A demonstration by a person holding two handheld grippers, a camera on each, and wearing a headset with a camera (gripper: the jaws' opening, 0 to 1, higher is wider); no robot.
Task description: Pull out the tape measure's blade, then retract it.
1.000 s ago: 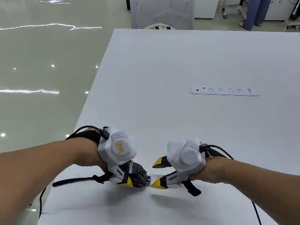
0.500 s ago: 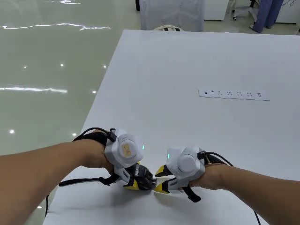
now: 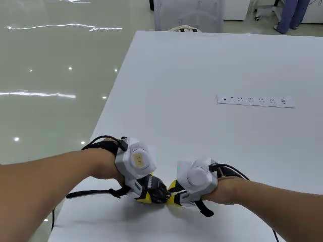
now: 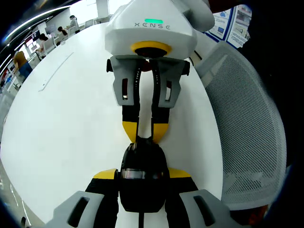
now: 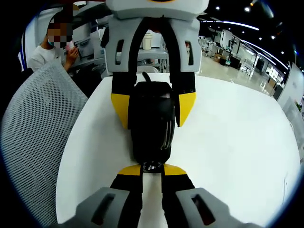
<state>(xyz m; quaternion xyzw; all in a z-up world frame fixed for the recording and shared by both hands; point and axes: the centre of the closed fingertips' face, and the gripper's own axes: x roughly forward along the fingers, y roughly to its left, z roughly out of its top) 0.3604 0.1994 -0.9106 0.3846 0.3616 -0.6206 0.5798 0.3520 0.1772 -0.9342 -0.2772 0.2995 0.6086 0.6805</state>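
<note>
The black tape measure is low over the near edge of the desk, its case clamped in the left claw — the right claw, jaws narrow, pinches the blade tip right against the case.

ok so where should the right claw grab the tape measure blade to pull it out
Take the end hook at the case mouth, head-on along the blade's line, facing the left claw clamping the tape measure. The rest of the blade is inside; the right claw pinches the hook.
</note>
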